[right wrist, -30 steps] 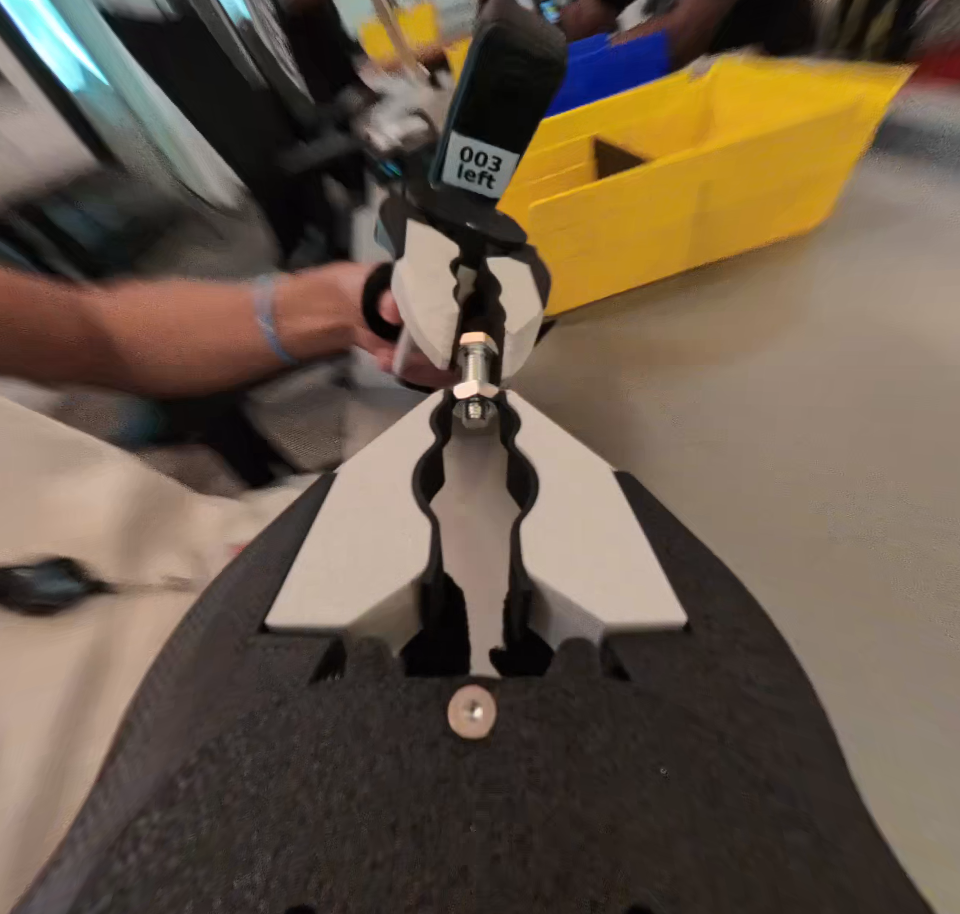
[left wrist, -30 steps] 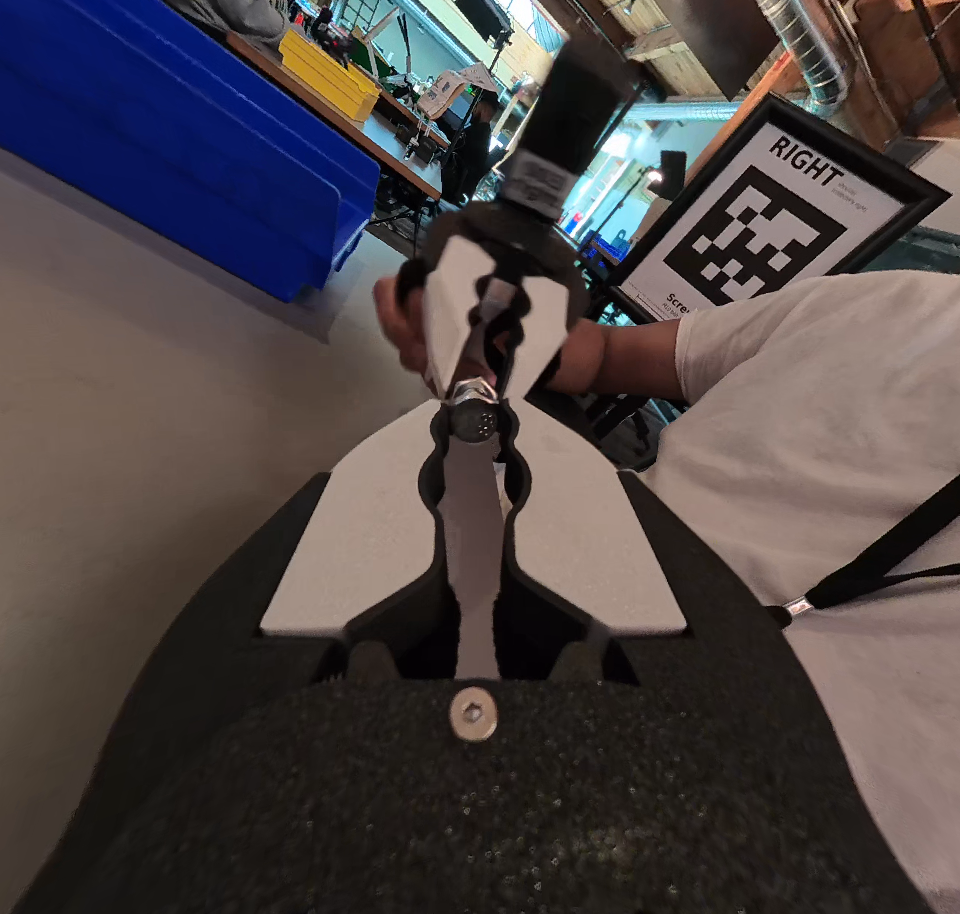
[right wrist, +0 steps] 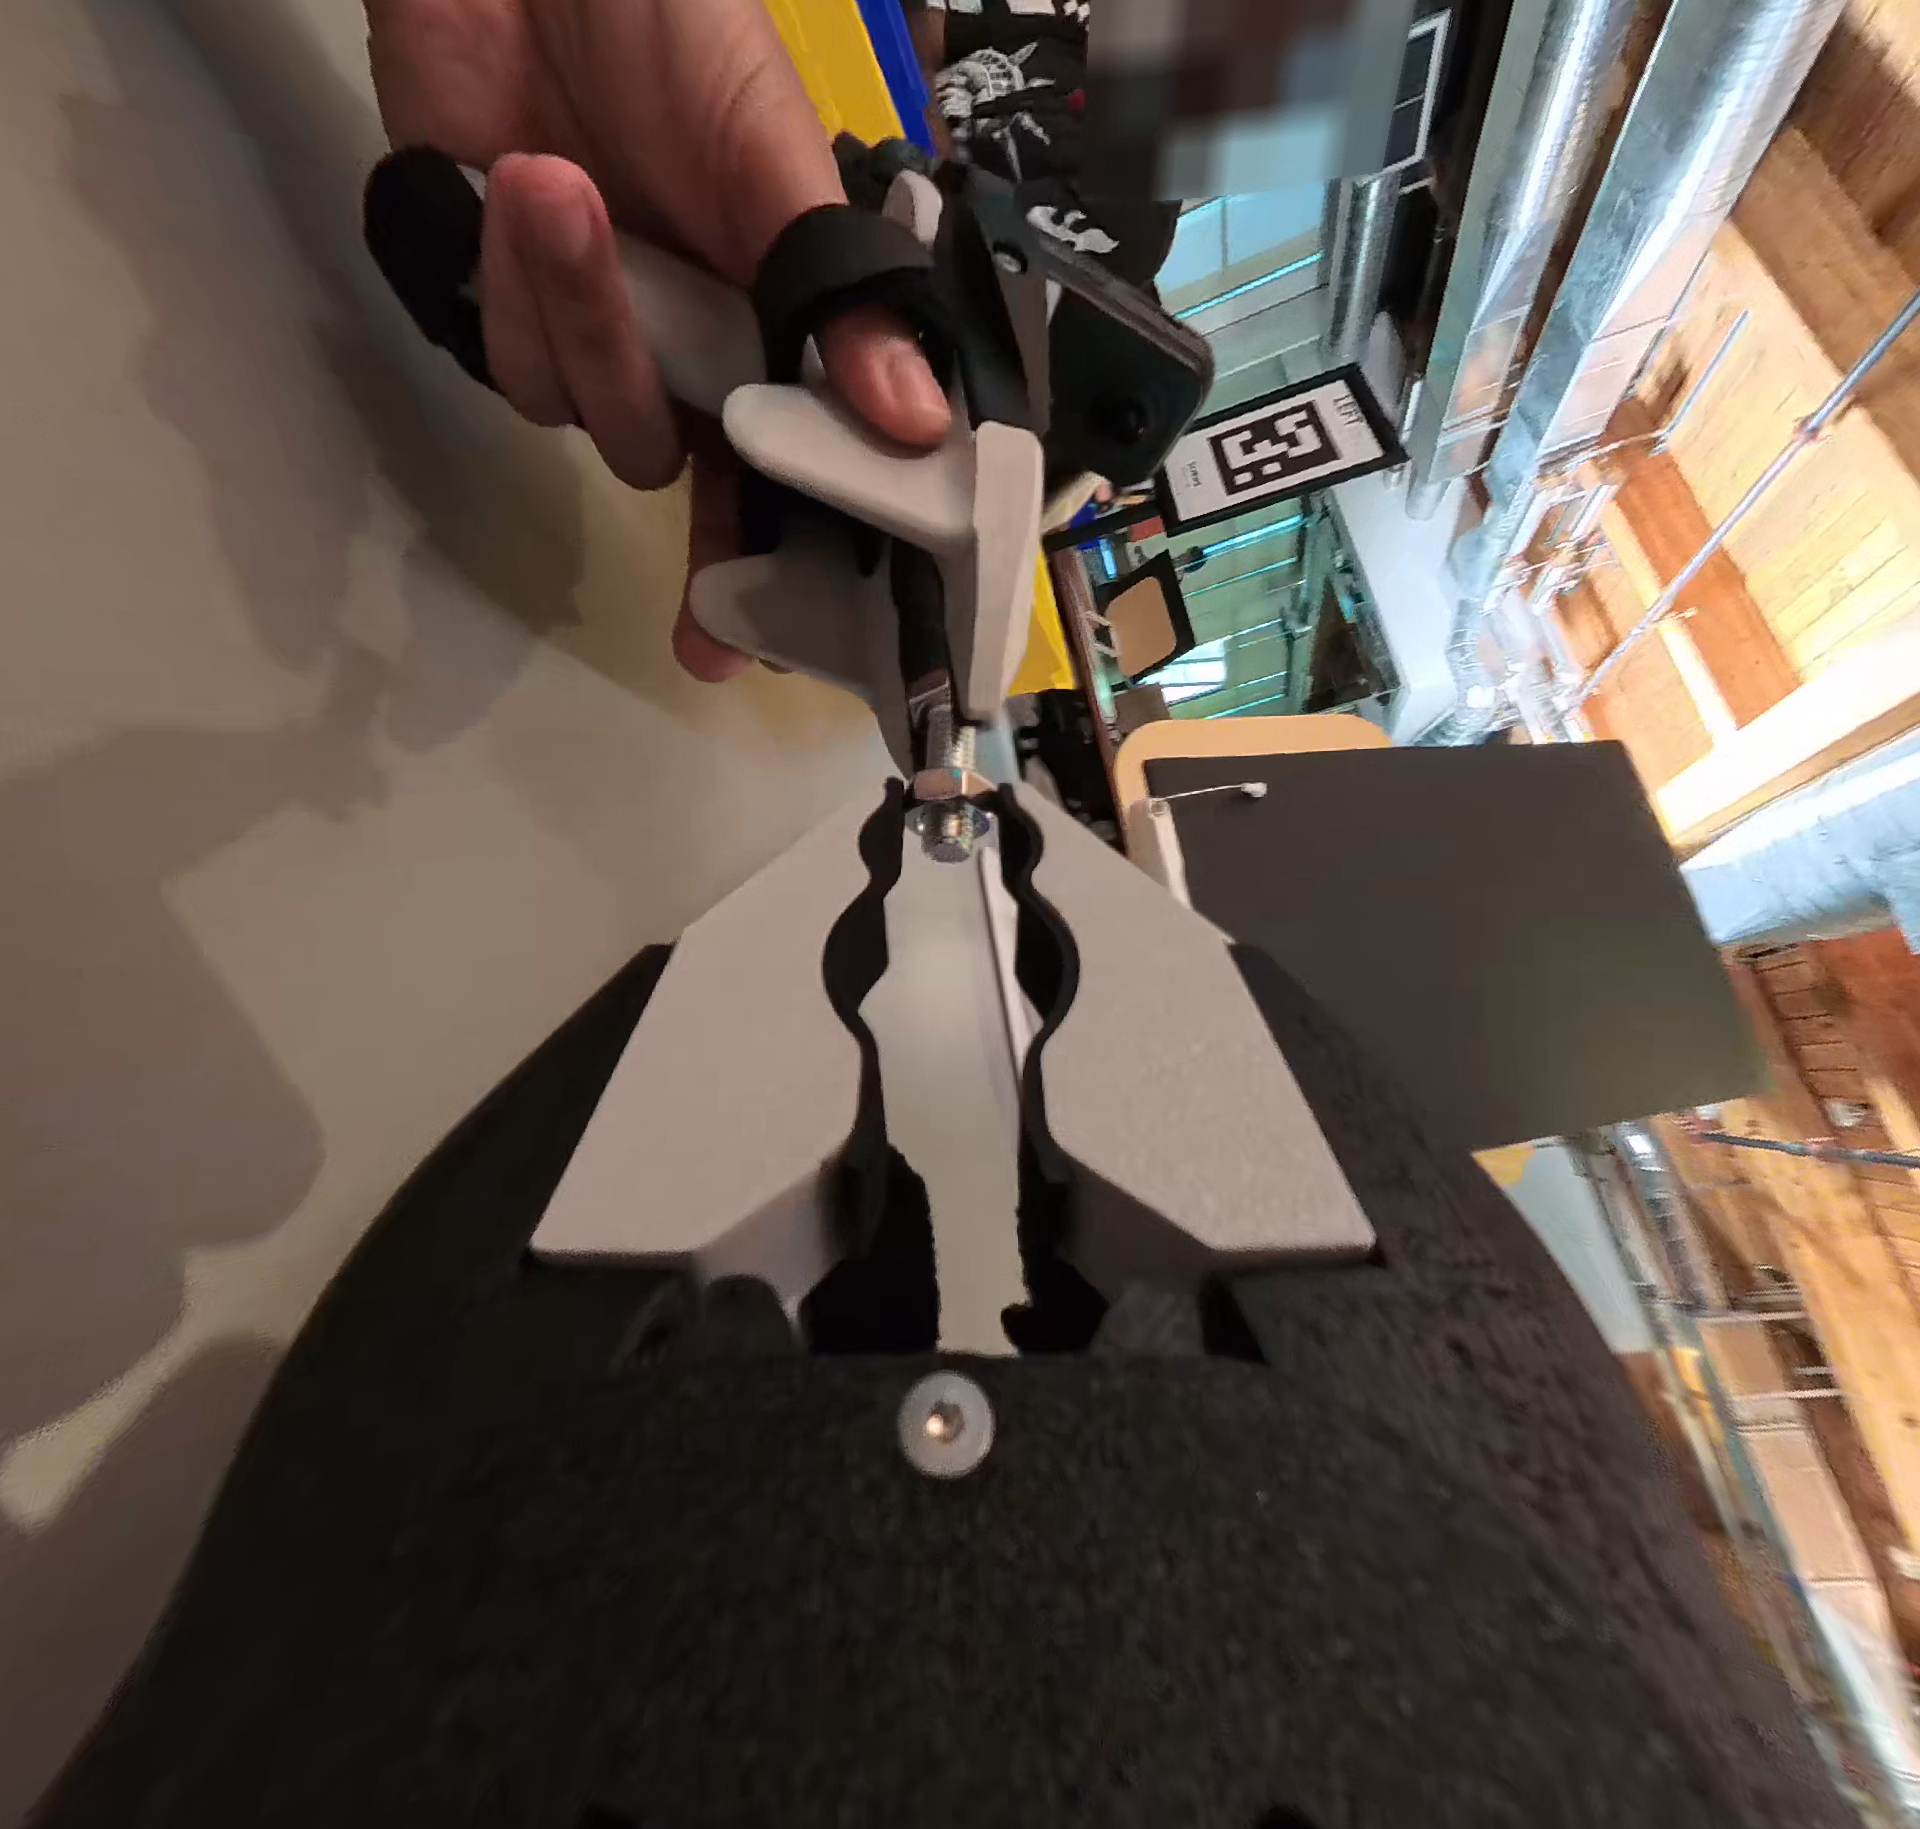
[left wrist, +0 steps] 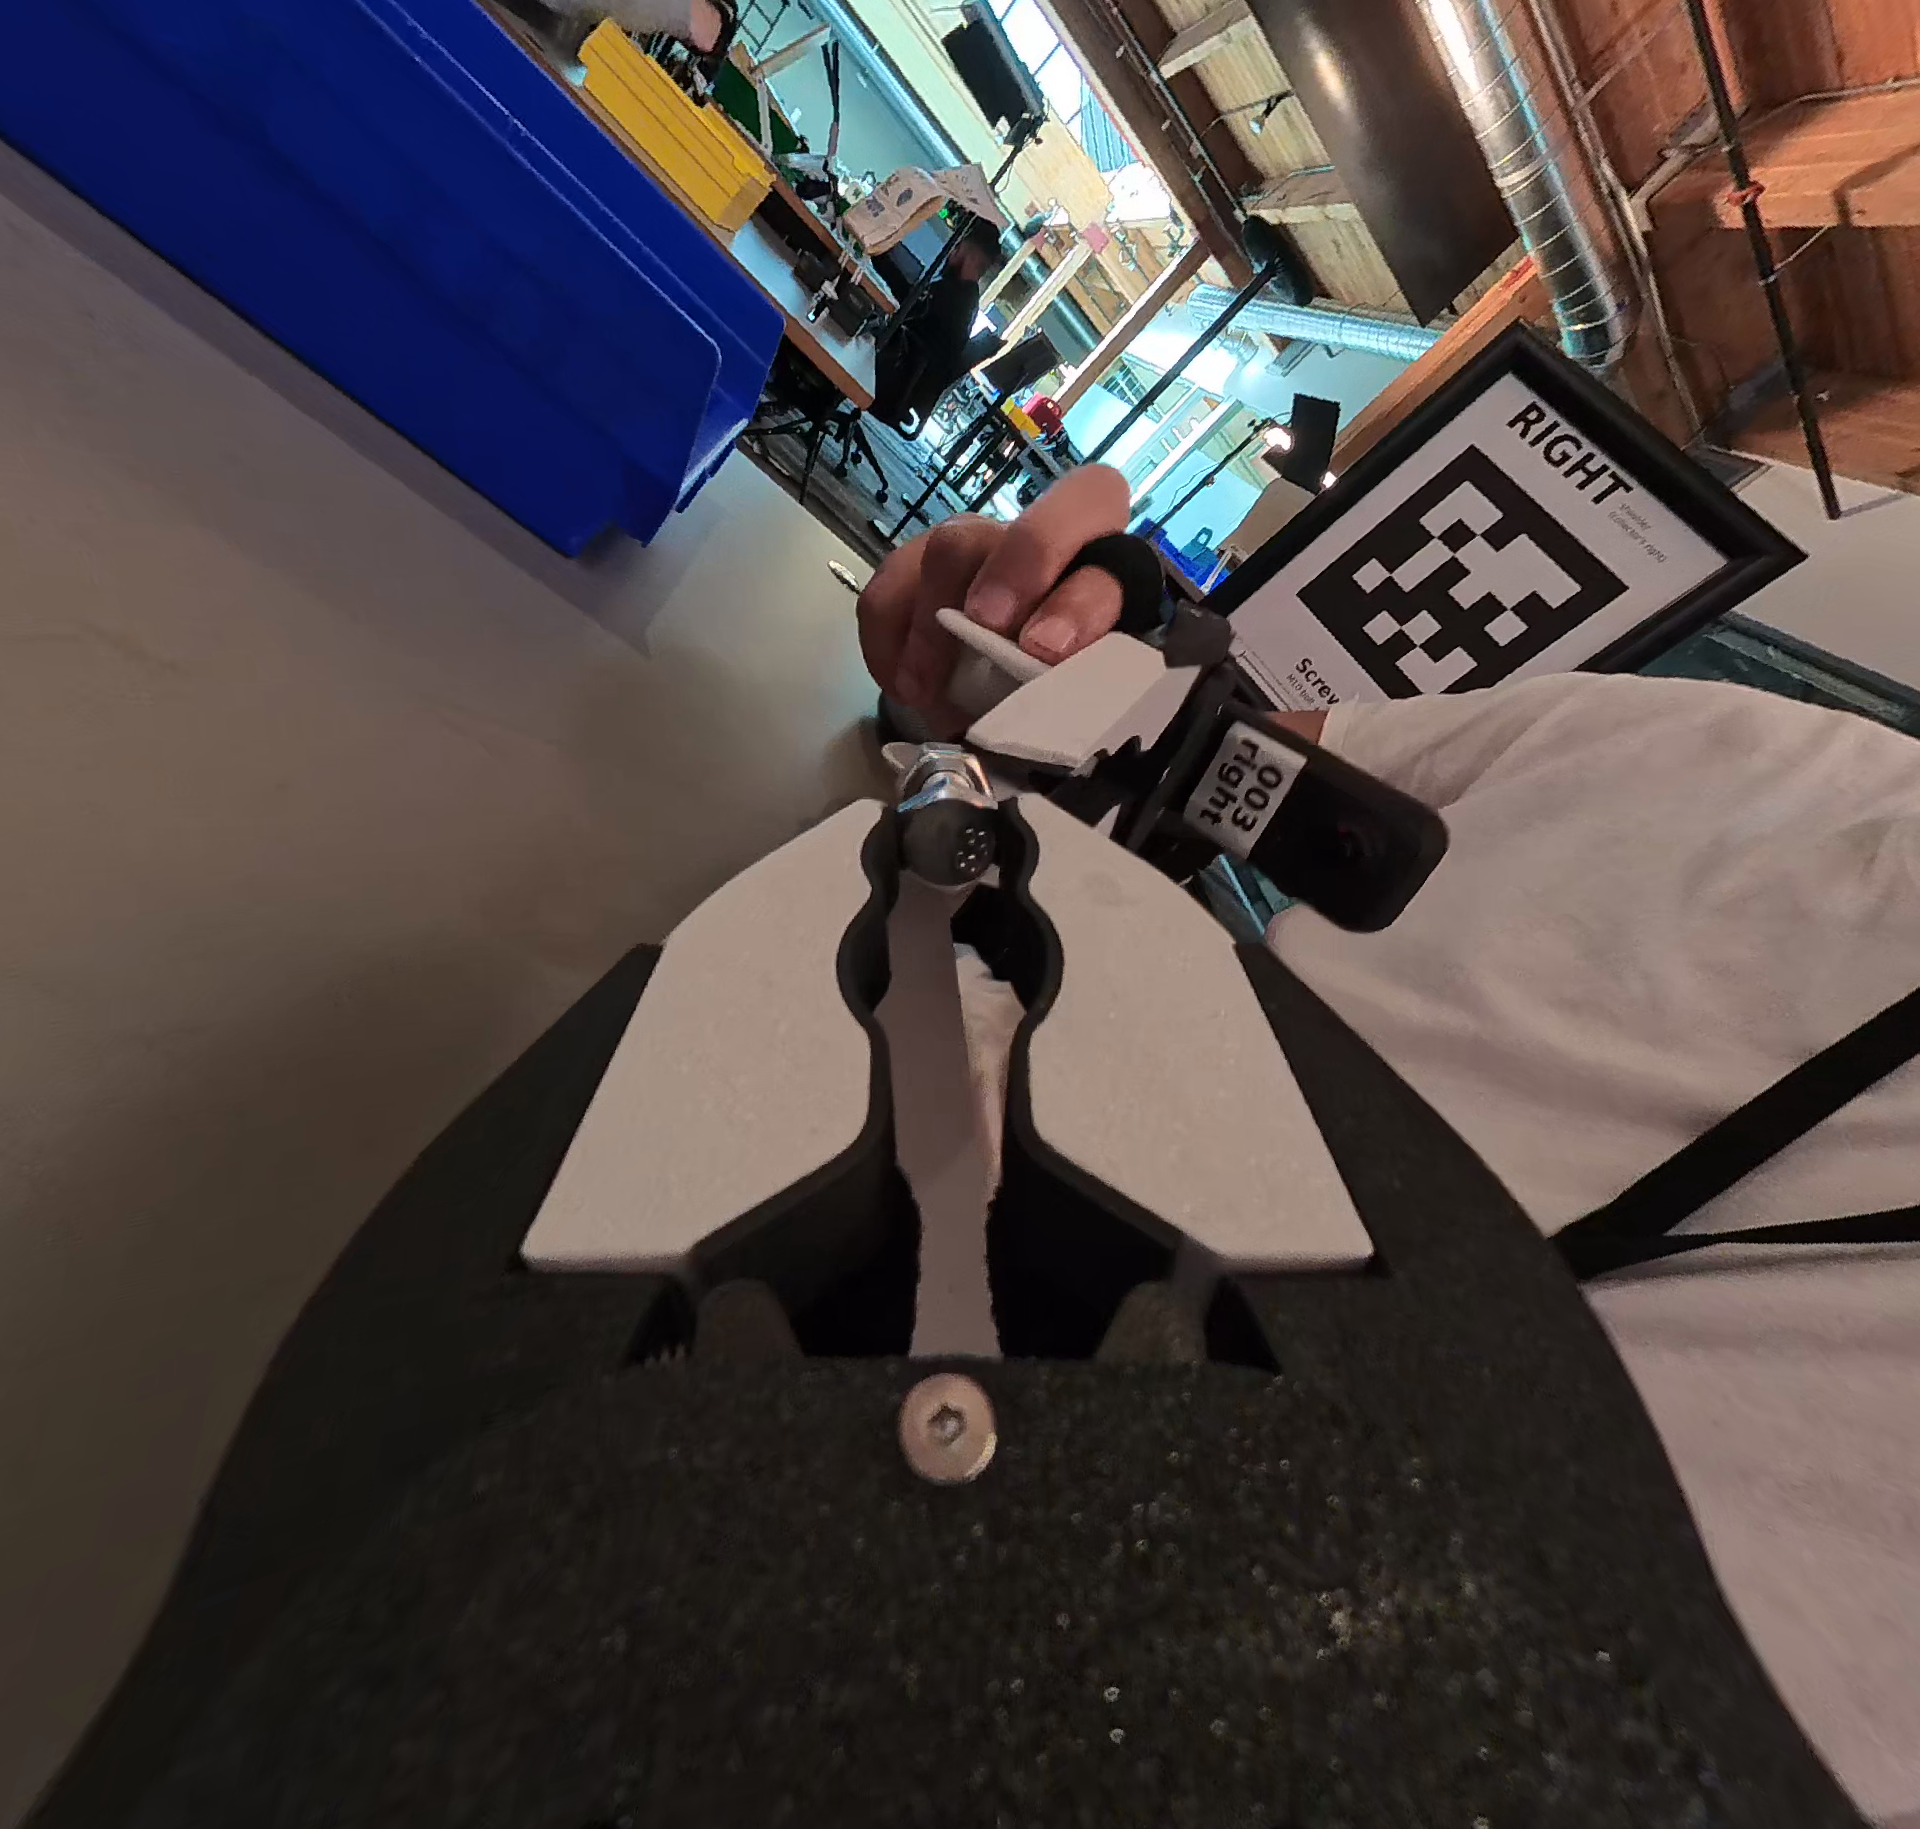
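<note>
While both my tongs meet tip to tip above the table (left wrist: pixel 260 844), they share one silver bolt (left wrist: pixel 951 849). My left gripper (left wrist: pixel 951 844) is clenched on the bolt's round head, whose flat face bears a ring of small stamped dots; the black scalloped pads (left wrist: pixel 878 844) press it from both sides. My right gripper (right wrist: pixel 951 823) is clenched on the hex nut (right wrist: pixel 945 782) threaded onto the same bolt, with the threaded end (right wrist: pixel 948 844) poking through between its pads. The nut is bright, faceted metal, and it sits just beyond the head, with a short run of thread showing between them.

Each gripper has pale grey, matte wedge fingers lined with wavy black rubber, set in a rough, speckled black body with a silver socket screw (left wrist: pixel 948 1431). My hands (right wrist: pixel 582 169) grip the handles, with black straps over the fingers.

Beside the table's smooth beige top stand a glossy blue bin (left wrist: pixel 364 221) and a yellow bin (right wrist: pixel 831 44). A black-framed sign with a checkered code (left wrist: pixel 1475 574) stands behind, near my white shirt (left wrist: pixel 1558 948).
</note>
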### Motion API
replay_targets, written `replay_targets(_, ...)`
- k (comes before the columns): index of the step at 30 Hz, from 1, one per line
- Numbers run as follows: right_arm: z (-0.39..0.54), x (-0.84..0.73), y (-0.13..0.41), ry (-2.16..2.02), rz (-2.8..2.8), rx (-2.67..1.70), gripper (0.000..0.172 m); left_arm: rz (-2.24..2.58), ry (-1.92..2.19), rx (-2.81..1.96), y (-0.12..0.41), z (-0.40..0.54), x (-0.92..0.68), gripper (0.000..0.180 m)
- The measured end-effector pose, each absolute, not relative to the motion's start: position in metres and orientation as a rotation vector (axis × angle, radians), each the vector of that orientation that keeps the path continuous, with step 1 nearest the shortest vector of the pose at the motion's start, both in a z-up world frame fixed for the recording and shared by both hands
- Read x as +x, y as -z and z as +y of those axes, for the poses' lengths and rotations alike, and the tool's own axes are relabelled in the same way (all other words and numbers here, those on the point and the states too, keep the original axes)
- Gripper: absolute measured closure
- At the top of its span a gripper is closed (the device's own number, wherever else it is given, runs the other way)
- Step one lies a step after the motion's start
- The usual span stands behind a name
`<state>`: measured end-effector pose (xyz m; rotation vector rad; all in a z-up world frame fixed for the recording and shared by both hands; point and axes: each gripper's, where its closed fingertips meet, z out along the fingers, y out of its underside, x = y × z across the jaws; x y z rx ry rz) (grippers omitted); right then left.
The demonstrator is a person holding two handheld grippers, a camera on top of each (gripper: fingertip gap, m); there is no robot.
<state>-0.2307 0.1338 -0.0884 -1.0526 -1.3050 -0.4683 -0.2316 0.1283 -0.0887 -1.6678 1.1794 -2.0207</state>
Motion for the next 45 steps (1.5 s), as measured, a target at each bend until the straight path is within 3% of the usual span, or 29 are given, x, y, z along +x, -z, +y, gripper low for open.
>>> replay_targets(4,0.133,-0.231,0.09,0.065,-1.217,-1.304,0.154,1.221,1.978,-1.66,0.091,0.127,-0.232,0.163)
replay_targets(12,0.126,-0.235,0.084,-1.494,-0.583,-1.784,0.155,1.286,1.937,-1.553,0.081,0.121,-0.235,0.163)
replay_targets(14,0.126,-0.235,0.085,-1.697,-0.476,-1.789,0.155,1.28,1.936,-1.549,0.08,0.121,-0.234,0.163)
replay_targets(18,0.125,-0.239,0.089,-1.3,-0.713,-1.746,0.141,1.219,1.963,-1.582,0.08,0.127,-0.235,0.163)
replay_targets(23,0.137,-0.231,0.092,-0.359,-0.961,-1.596,0.125,1.137,1.979,-1.604,0.078,0.136,-0.235,0.163)
replay_targets(29,0.132,-0.242,0.081,0.489,-1.145,-1.132,0.132,1.007,2.114,-1.616,0.072,0.138,-0.232,0.163)
replay_targets(36,0.138,-0.239,0.075,0.675,-1.161,-1.031,0.138,0.967,2.207,-1.598,0.067,0.136,-0.233,0.163)
replay_targets(39,0.138,-0.236,0.074,0.728,-1.169,-0.994,0.151,0.96,2.212,-1.606,0.068,0.138,-0.234,0.163)
replay_targets(45,0.14,-0.235,0.075,0.56,-1.153,-1.099,0.154,0.971,2.197,-1.609,0.069,0.139,-0.234,0.164)
